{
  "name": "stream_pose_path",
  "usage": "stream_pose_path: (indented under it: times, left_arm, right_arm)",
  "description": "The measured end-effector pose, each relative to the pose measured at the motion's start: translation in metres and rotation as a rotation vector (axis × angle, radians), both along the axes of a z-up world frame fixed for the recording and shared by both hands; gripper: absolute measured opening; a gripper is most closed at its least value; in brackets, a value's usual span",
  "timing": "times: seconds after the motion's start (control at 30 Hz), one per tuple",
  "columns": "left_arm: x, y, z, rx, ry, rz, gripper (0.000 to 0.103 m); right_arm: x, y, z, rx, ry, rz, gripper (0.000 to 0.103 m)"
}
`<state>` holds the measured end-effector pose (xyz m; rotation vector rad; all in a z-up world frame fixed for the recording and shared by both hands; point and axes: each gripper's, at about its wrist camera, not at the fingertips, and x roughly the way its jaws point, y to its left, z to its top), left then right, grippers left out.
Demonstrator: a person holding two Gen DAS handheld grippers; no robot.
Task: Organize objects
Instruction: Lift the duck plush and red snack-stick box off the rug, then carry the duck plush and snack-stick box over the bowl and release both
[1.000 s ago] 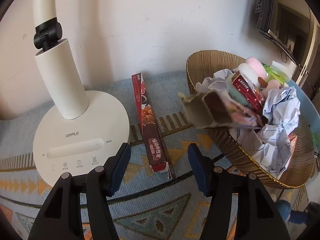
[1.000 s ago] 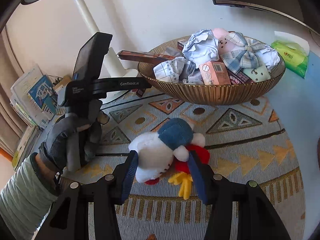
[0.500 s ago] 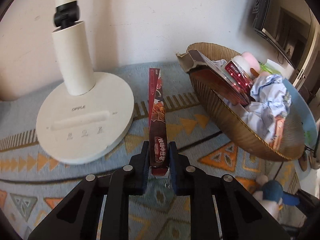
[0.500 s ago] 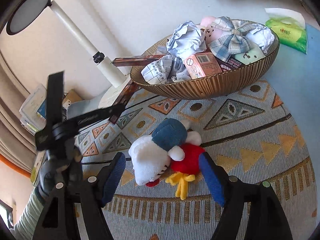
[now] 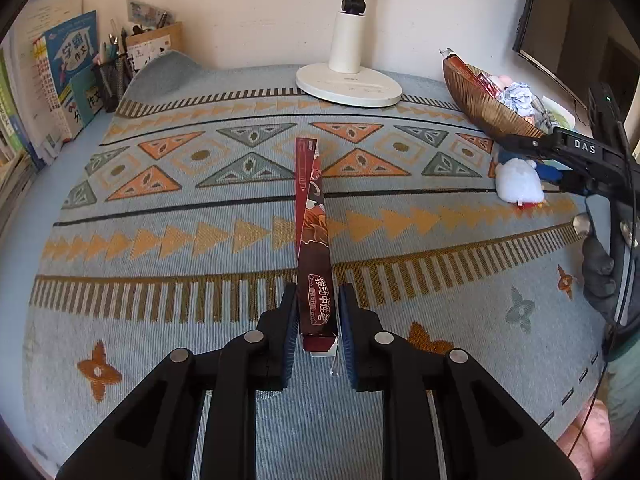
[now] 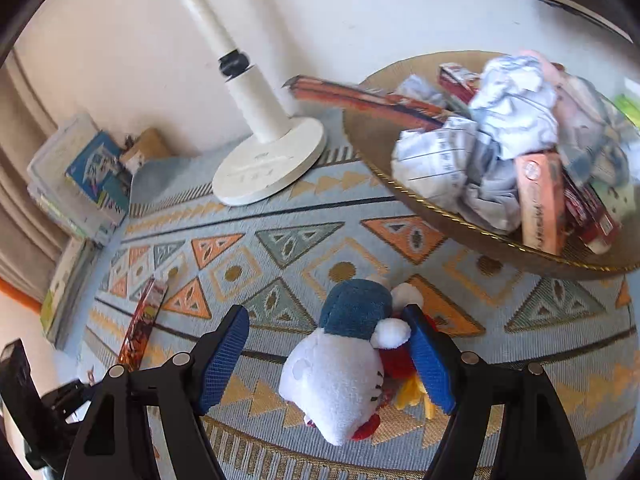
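My left gripper is shut on the near end of a long dark red box, which points away over the patterned mat. The box also shows in the right wrist view at the far left. My right gripper is open, its fingers either side of a plush toy with a white head, blue cap and red body lying on the mat. The toy also shows in the left wrist view. A woven bowl full of boxes and crumpled paper stands at the right.
A white desk lamp stands at the back of the mat, also in the right wrist view. Books and a pen holder line the left side. A dark monitor is at the right.
My left gripper closed on the red box and pulled back with it, away from the lamp and bowl. My right gripper opened wide around the plush toy and moved closer over it.
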<state>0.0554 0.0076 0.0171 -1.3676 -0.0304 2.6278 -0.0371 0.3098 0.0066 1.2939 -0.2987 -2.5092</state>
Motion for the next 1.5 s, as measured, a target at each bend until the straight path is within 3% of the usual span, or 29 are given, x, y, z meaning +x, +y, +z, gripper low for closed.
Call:
stream_pose_path:
  times: [0.03,0.1,0.2,0.37,0.47,0.5,0.53,0.63,0.67,0.7,0.73,0.77,0.83,0.93,1.1,1.23,1.33,1.5]
  left_arm:
    - [-0.001,-0.001,-0.002,0.015,-0.019,0.0,0.041]
    - [-0.006,0.003,-0.003,0.022,-0.031,-0.012,0.052]
    - [-0.011,0.007,0.002,0.0,0.029,0.001,0.08]
    - [-0.029,0.019,0.003,0.022,0.049,-0.015,0.081]
    - [-0.037,0.025,-0.005,-0.009,0.054,0.001,0.08]
    - [-0.039,0.025,-0.009,-0.003,0.046,0.008,0.075]
    - [-0.041,0.024,-0.013,0.007,0.03,0.012,0.06]
    - [-0.039,0.022,-0.012,0.014,0.057,0.018,0.044]
    - [-0.038,0.021,-0.012,0.022,0.06,0.019,0.041]
    - [-0.038,0.02,-0.011,0.031,0.06,0.016,0.031]
    - [-0.038,0.019,-0.011,0.038,0.063,0.017,0.026]
    - [-0.037,0.018,-0.011,0.046,0.063,0.017,0.025]
    - [-0.037,0.017,-0.011,0.054,0.065,0.017,0.024]
    - [-0.036,0.018,-0.01,0.051,0.071,0.016,0.014]
    - [-0.031,0.023,-0.003,0.054,0.096,-0.011,0.014]
    - [-0.034,0.04,0.024,0.156,0.119,-0.057,0.014]
    - [-0.043,0.069,0.058,0.186,0.176,-0.117,0.014]
    - [-0.086,0.135,0.112,0.225,0.262,-0.222,0.014]
  right_arm:
    - [0.007,0.001,0.001,0.003,0.012,0.001,0.077]
    - [0.023,0.013,0.005,0.004,0.032,-0.042,0.077]
    - [0.044,0.041,0.002,-0.028,0.028,-0.144,0.08]
    - [0.056,0.052,-0.006,-0.13,-0.031,-0.204,0.08]
    - [0.045,0.027,-0.004,-0.079,-0.052,-0.218,0.08]
    - [0.04,0.017,-0.004,-0.04,-0.05,-0.225,0.08]
    - [0.035,0.008,-0.004,0.008,-0.043,-0.239,0.08]
    - [0.024,-0.013,-0.014,0.146,-0.026,-0.291,0.08]
    - [0.024,-0.018,-0.017,0.188,-0.003,-0.306,0.077]
    - [0.025,-0.021,-0.018,0.203,0.014,-0.303,0.074]
    - [0.027,-0.022,-0.016,0.198,0.035,-0.289,0.062]
    - [0.031,-0.021,-0.014,0.179,0.06,-0.281,0.054]
    - [0.036,-0.018,-0.012,0.13,0.081,-0.255,0.052]
    - [0.052,-0.023,-0.002,0.067,0.131,-0.155,0.051]
    - [0.095,-0.015,0.011,-0.033,0.161,-0.064,0.051]
    - [0.11,0.012,0.04,-0.031,0.216,-0.106,0.051]
    - [0.114,0.046,0.075,-0.023,0.288,-0.176,0.052]
    - [0.091,0.104,0.12,0.004,0.383,-0.375,0.052]
